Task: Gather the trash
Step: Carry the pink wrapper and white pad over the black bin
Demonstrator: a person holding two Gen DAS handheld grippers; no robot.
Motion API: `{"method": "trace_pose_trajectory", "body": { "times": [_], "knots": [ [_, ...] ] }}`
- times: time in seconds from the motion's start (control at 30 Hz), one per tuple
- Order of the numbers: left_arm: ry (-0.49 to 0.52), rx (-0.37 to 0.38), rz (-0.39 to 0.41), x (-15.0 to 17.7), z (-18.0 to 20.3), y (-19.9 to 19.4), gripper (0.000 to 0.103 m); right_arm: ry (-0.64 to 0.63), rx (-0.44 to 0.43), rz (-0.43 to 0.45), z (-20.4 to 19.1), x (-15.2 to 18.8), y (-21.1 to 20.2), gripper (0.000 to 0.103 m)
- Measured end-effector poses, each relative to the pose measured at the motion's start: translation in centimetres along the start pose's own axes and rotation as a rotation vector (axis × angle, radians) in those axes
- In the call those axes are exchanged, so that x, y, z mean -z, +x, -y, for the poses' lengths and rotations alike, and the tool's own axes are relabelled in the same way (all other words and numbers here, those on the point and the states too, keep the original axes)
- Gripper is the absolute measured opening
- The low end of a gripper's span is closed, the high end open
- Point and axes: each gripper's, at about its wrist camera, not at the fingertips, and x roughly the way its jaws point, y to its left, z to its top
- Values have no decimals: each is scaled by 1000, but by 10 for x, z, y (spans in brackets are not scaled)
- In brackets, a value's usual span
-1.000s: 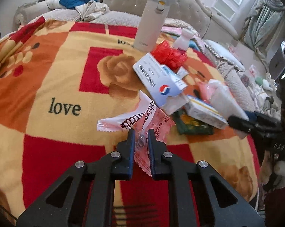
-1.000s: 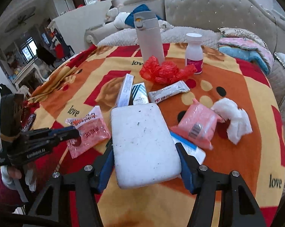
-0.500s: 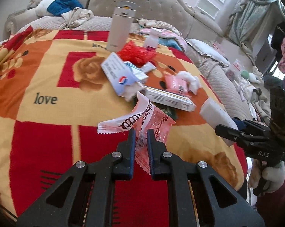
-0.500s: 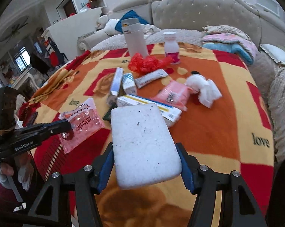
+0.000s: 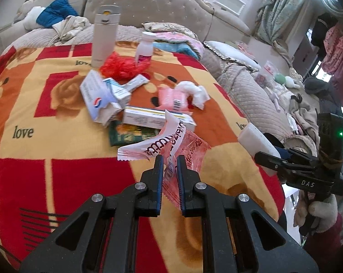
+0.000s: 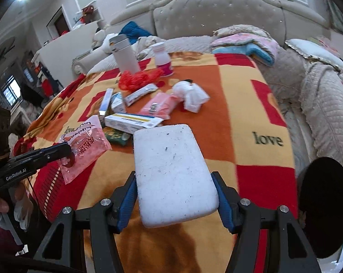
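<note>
One flask [image 5: 104,34], one bottle [image 5: 145,49], one red bag [image 5: 122,67], three boxes [image 5: 96,95], one tube [image 5: 135,83], one pink pack [image 5: 173,96], one tissue [image 5: 195,92] and one green packet [image 5: 130,135] are lying on the blanket [image 5: 23,104]; one wrapper [image 5: 171,145] and one foam block [image 6: 173,175] are hanging in two hand-held grippers [image 5: 169,163].

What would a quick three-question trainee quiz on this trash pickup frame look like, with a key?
1. True or false: the left gripper is shut on the pink snack wrapper.
2. What does the right gripper hold between its fingers: A) the white foam block, B) a red mesh bag, C) a green packet?
3. Fill in: the crumpled white tissue lies on the blanket next to the pink ____ pack.

Key: 1 true. 2 A. 3 tissue.
</note>
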Motion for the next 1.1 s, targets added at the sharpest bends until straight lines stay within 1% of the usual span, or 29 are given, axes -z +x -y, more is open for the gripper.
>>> {"method": "trace_pose_trajectory", "body": {
  "times": [0.37, 0.67, 0.87, 1.1],
  "knots": [
    [42, 35, -16, -5, 39, 16, 9, 69, 23, 26, 38, 10, -18, 61],
    [78, 60, -53, -7, 71, 39, 9, 141, 45, 50, 75, 22, -34, 61],
    [114, 91, -76, -11, 105, 59, 9, 200, 75, 65, 110, 32, -47, 61],
    [175, 146, -116, -16, 160, 91, 9, 277, 135, 59, 160, 46, -61, 61]
  ]
}}
